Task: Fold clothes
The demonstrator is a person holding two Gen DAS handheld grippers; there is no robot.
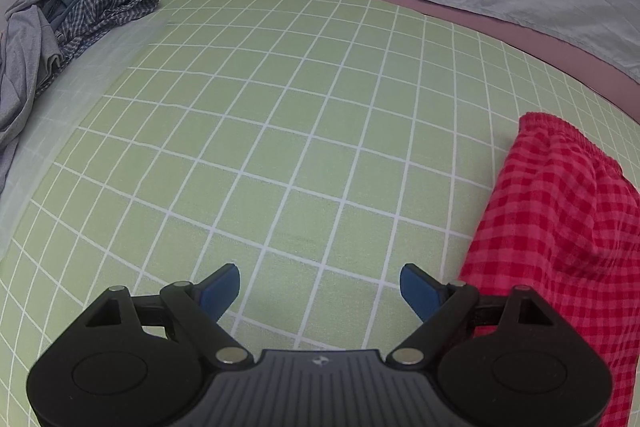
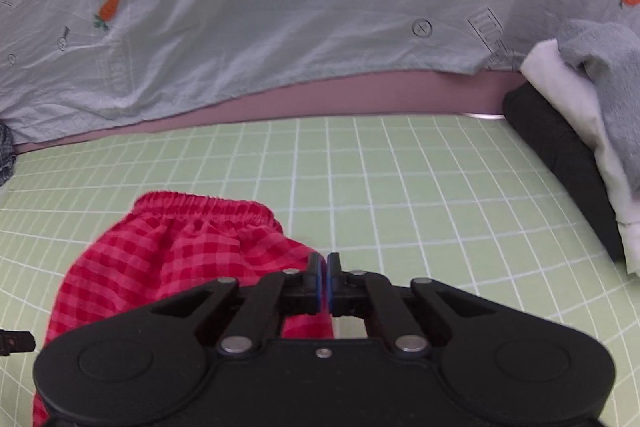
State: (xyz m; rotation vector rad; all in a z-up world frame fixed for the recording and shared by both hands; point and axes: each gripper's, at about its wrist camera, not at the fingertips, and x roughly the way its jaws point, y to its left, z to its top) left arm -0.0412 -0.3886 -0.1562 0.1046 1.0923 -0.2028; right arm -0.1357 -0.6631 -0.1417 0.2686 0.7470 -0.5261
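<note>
Red checked shorts (image 2: 180,259) with an elastic waistband lie on the green grid mat (image 2: 400,187); in the left wrist view they (image 1: 560,227) fill the right side. My right gripper (image 2: 323,267) is shut at the shorts' right edge, and the cloth seems pinched between the blue pads. My left gripper (image 1: 320,287) is open and empty above bare mat (image 1: 280,127), just left of the shorts.
A pile of grey and blue checked clothes (image 1: 72,19) lies at the mat's far left. Folded black, white and grey garments (image 2: 580,131) are stacked at the right. A pale sheet with carrot prints (image 2: 280,7) hangs behind the mat.
</note>
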